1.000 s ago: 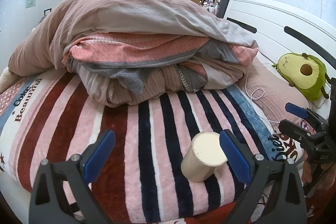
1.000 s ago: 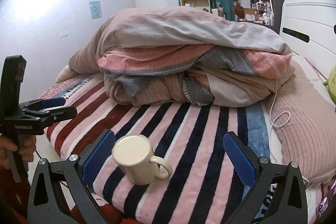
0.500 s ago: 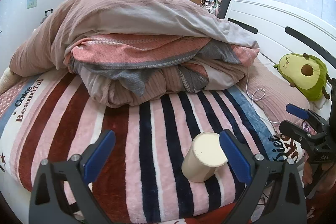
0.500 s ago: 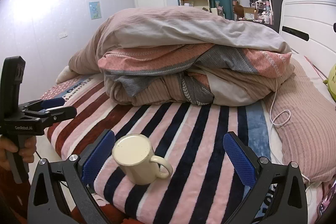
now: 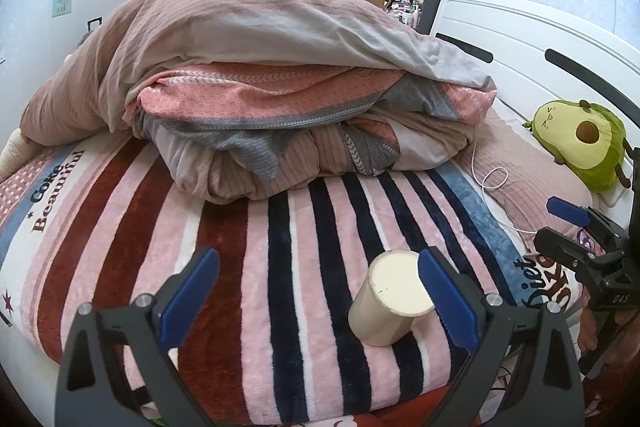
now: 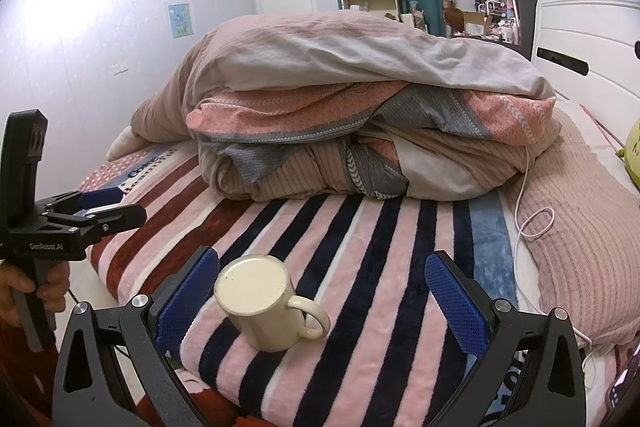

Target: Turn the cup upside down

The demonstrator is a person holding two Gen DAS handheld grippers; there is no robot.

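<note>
— Where's the cup (image 6: 262, 301)?
— One only, on the striped blanket (image 6: 360, 267), flat face up, long axis near vertical, handle pointing right.
— Claws?
— Two. Right gripper (image 6: 320, 297) spread wide around cup, nearer left finger. Left gripper (image 5: 316, 293) also apart, cup against right finger.

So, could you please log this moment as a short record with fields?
cup: cream mug, flat base up, on the striped blanket
handle: points toward the right gripper's right finger
left gripper: open, its right finger beside the cup
right gripper: open, cup near its left finger
contact: cannot tell
behind: heaped duvet
</note>
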